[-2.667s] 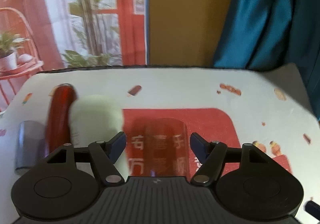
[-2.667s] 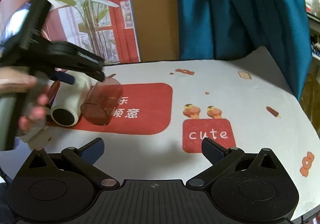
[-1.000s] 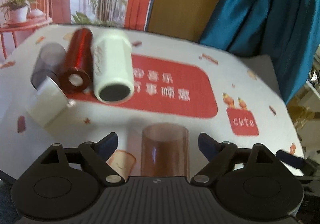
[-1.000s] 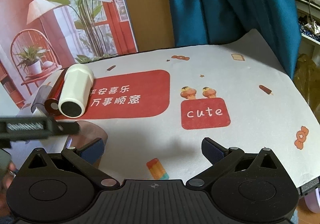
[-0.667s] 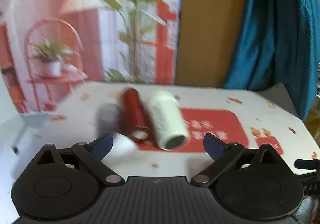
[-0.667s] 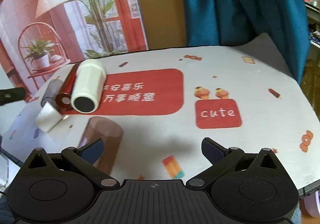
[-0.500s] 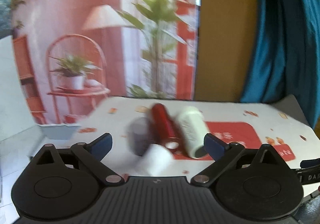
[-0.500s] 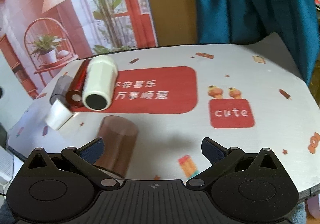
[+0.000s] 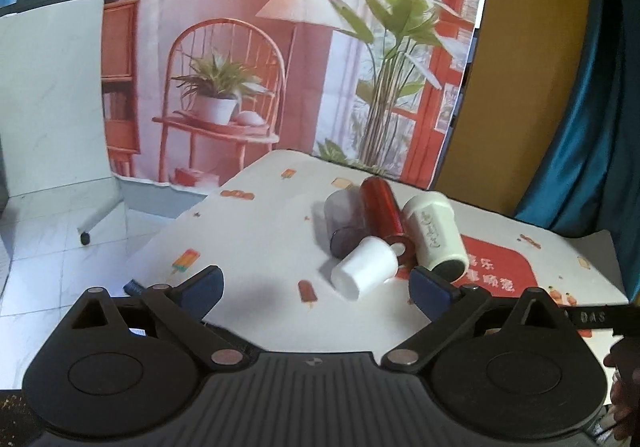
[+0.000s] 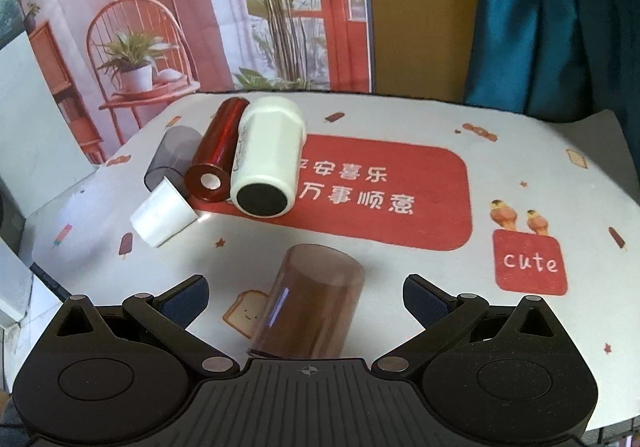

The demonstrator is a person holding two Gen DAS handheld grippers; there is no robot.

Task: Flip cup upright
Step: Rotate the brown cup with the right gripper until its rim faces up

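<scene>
A translucent brown cup [image 10: 310, 307] stands on end near the table's front edge, just ahead of my open, empty right gripper [image 10: 306, 295]. Several cups lie on their sides in a cluster: a small white cup [image 10: 162, 217], a grey translucent cup [image 10: 172, 155], a dark red cup [image 10: 218, 155] and a large white cup [image 10: 268, 163]. The left wrist view shows the same small white cup [image 9: 364, 267], grey cup [image 9: 344, 221], red cup [image 9: 382, 213] and large white cup [image 9: 434, 235]. My left gripper [image 9: 316, 289] is open and empty, off the table's left corner.
The table [image 10: 400, 103] has a white printed cloth with a red patch [image 10: 420, 183] and a "cute" square [image 10: 530, 261]. A photo backdrop [image 9: 280, 47] and a teal curtain [image 10: 560, 7] stand behind. The floor [image 9: 52, 227] lies left of the table.
My left gripper set the brown cup on end near the front edge, let go and drew back to the left. My right gripper swung left to face the brown cup.
</scene>
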